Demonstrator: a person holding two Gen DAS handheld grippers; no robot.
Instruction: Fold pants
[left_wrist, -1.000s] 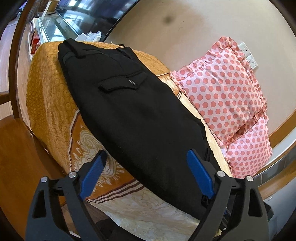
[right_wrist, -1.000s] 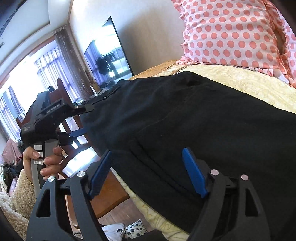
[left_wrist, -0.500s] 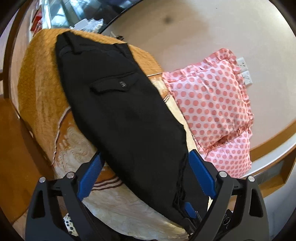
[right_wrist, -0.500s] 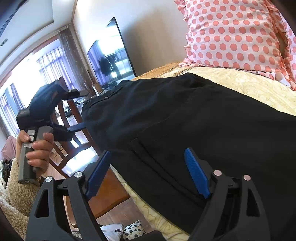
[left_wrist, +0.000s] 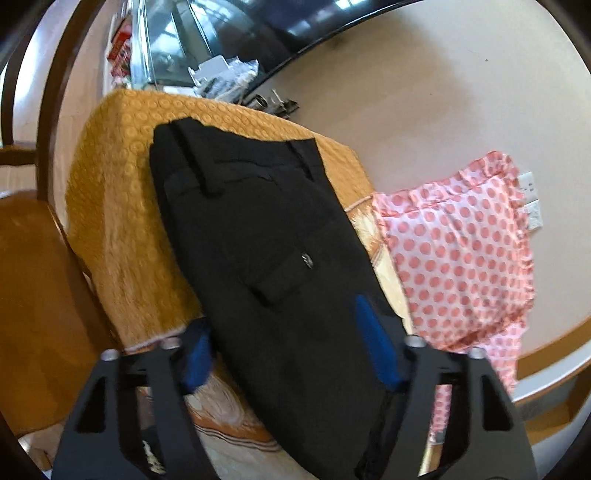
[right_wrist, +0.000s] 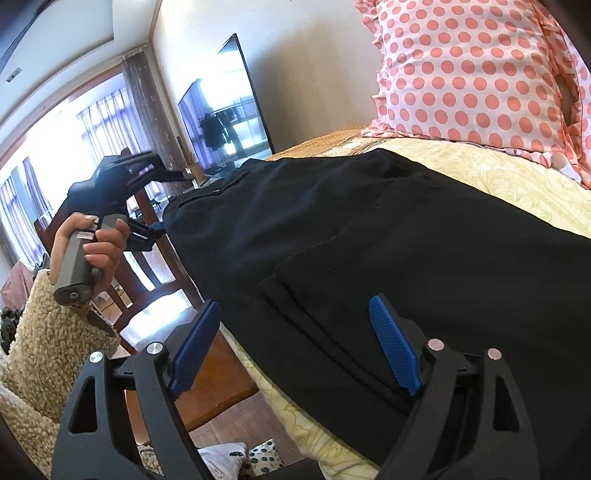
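Black pants (left_wrist: 266, 258) lie lengthwise on a bed with an orange-and-cream cover (left_wrist: 122, 206), waistband at the far end, a flap pocket mid-length. In the right wrist view the pants (right_wrist: 369, 229) spread across the cream cover. My left gripper (left_wrist: 284, 354) is open, its blue pads either side of the pants near the bed's edge. My right gripper (right_wrist: 295, 347) is open, low at the pants' near edge by a pocket seam. The left gripper also shows in the right wrist view (right_wrist: 147, 232), held by a hand.
A pink polka-dot pillow (left_wrist: 461, 254) leans on the wall behind the pants; it also shows in the right wrist view (right_wrist: 469, 74). A wooden chair (left_wrist: 33, 295) stands beside the bed. A television (right_wrist: 225, 110) and cluttered stand lie beyond the bed's far end.
My left gripper has moved along the pants toward the waistband, so the pocket and waistband loom nearer. The right gripper has hardly moved. Both stay open.
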